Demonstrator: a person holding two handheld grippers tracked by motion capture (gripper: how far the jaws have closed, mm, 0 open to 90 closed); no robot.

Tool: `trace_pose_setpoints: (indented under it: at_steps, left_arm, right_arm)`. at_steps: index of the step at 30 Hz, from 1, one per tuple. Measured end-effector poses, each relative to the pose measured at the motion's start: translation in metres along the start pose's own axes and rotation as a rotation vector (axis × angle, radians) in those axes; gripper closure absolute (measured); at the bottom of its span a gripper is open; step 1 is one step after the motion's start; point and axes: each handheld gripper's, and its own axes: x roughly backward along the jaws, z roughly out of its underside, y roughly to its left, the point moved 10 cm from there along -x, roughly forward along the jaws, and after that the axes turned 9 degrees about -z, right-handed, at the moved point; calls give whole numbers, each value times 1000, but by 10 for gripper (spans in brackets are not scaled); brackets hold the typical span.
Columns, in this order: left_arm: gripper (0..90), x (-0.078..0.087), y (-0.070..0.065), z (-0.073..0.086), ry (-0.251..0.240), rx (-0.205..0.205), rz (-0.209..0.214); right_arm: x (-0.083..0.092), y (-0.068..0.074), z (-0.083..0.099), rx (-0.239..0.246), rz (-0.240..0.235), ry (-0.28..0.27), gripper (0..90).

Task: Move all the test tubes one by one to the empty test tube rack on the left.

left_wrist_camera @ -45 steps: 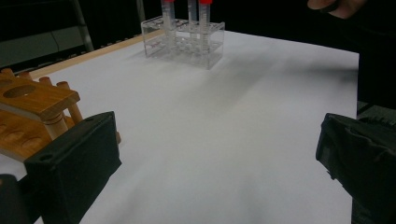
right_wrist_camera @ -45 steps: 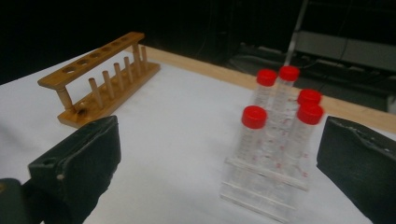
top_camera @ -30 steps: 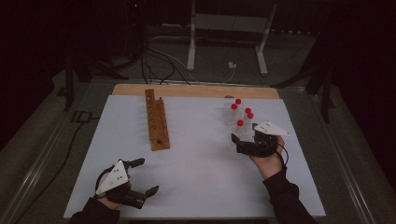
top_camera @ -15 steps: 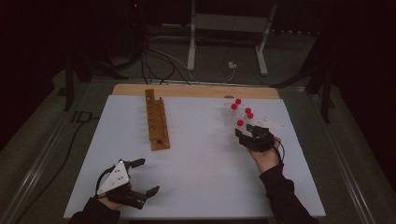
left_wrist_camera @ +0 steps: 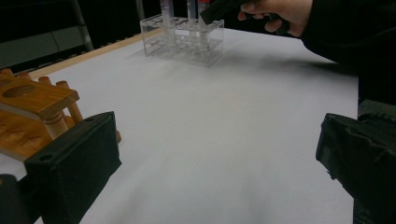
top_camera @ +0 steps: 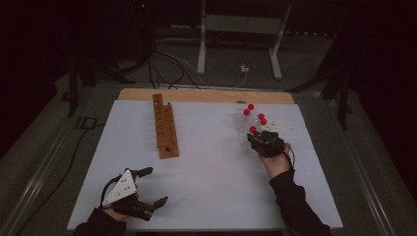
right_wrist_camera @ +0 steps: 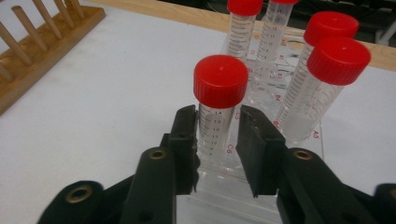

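Right tool [right_wrist_camera: 217, 135] newly clamped around red-capped tube [right_wrist_camera: 219, 100]

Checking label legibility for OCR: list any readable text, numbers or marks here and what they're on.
"14", "13", "12": black scale numbers on the nearest red-capped clear plastic tube, between the right gripper pads.
"C6", "C5": red slot marks on the clear plastic tube rack beside that tube.
"A5", "B4": red slot marks at the rack's right side.
Scale print on the other tubes: too blurred to read.
Wooden peg rack: no text.
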Motion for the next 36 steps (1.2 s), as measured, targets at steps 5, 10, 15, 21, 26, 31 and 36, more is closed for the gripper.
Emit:
trace_pose_setpoints:
  at_steps: [5,10,15,21,26,31,36]
  left_arm:
    - [4,0,0,1,5,-4,4]
    - [4,-1,-1,1,11,-2,7]
    - [4,-1,-1,2,16,-1,11]
    - [4,-2,0,2,18,5,11]
    - [4,-2,-1,1,18,7,12]
    - [3,-2,-1,-4,11,5,5]
    - [4,-3,-5,-9,31,31,40]
  right_arm:
    - [-5,2,1,14,6,9,735]
    - [-5,3,1,24,12,12,747]
    - [-1,4,-3,42,19,-10,749]
    - [15,7,-20,57,11,-57,749]
    - [26,11,-30,70,7,-86,749]
    - [39,16,-41,85,6,-120,749]
    - [51,28,-50,105,-29,-144,749]
